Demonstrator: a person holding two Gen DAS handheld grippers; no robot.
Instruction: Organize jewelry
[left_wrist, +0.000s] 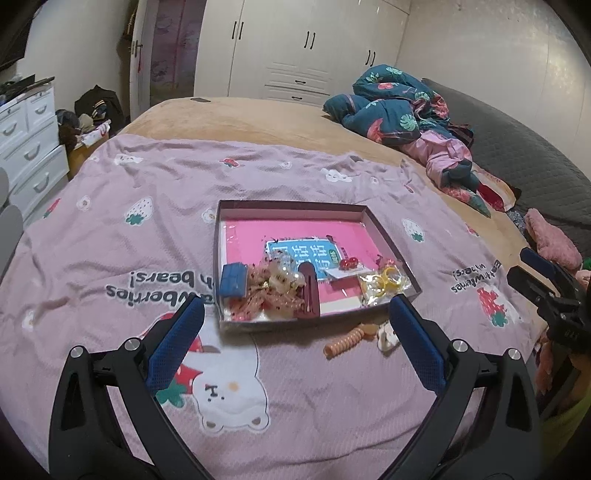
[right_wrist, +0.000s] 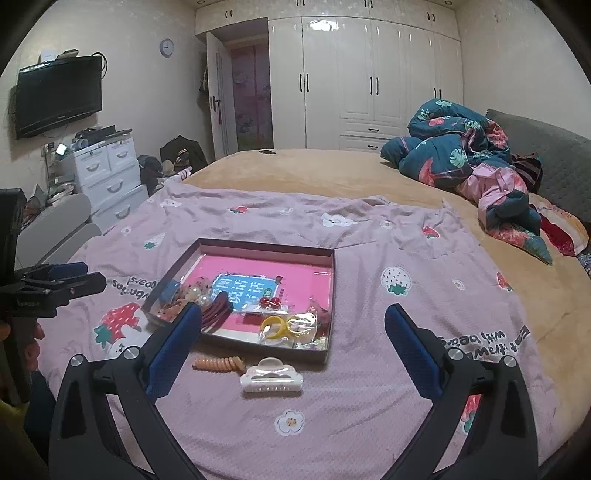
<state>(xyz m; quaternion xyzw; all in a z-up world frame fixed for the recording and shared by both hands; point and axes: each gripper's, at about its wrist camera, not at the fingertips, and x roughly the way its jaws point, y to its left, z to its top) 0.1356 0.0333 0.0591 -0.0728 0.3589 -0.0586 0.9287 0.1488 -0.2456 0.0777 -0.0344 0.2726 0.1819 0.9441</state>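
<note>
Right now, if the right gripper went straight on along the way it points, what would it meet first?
Probably the white hair claw, lying on the pink bedspread between the open right gripper's fingers, just before the box. The orange spiral hair tie lies slightly left. Depth is uncertain.

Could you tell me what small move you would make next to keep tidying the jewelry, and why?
I would probably lower the right tongs onto the white hair claw and close on it. It and the orange coil hair tie lie on the blanket just outside the box, while the other pieces are inside. Both tongs stand open and empty, and the claw lies nearest.
</note>
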